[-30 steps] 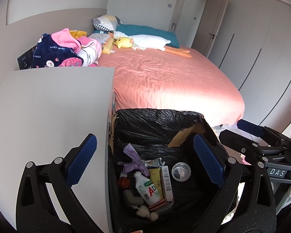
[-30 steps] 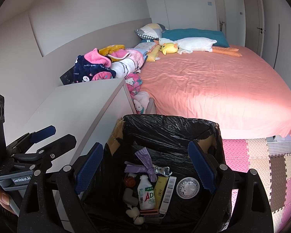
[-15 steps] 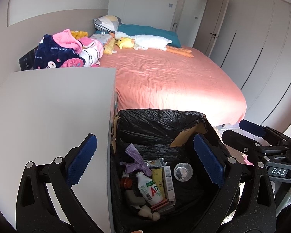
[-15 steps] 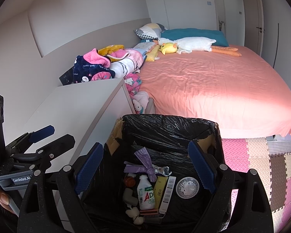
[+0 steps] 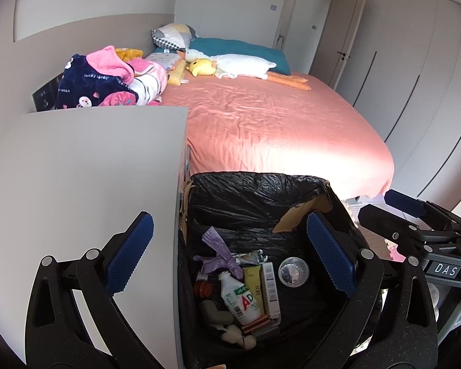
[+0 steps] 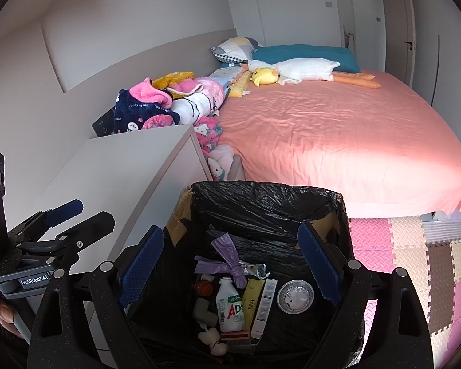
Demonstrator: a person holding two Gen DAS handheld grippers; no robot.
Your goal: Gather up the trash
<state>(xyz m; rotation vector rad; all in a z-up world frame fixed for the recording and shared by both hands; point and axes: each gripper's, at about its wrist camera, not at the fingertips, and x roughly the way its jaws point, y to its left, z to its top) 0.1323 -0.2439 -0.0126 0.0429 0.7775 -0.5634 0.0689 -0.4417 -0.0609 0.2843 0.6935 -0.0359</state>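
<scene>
A cardboard bin lined with a black bag (image 5: 261, 196) (image 6: 261, 193) stands on the floor between a white cabinet and the bed. Inside lie a white drink bottle (image 5: 239, 298) (image 6: 230, 307), a knotted purple bag (image 5: 221, 252) (image 6: 227, 261), a round clear lid (image 5: 293, 272) (image 6: 295, 295), slim boxes (image 6: 262, 301) and other scraps. My left gripper (image 5: 229, 253) (image 6: 92, 213) hovers open above the bin's left side. My right gripper (image 6: 230, 264) (image 5: 378, 204) hovers open above the bin too. Neither holds anything.
The white cabinet top (image 5: 76, 184) (image 6: 123, 169) lies left of the bin. Beyond is a bed with a pink sheet (image 5: 276, 129), plush toys and a pile of clothes (image 5: 107, 83). Foam floor mats (image 6: 415, 246) lie to the right. Wardrobe doors line the far wall.
</scene>
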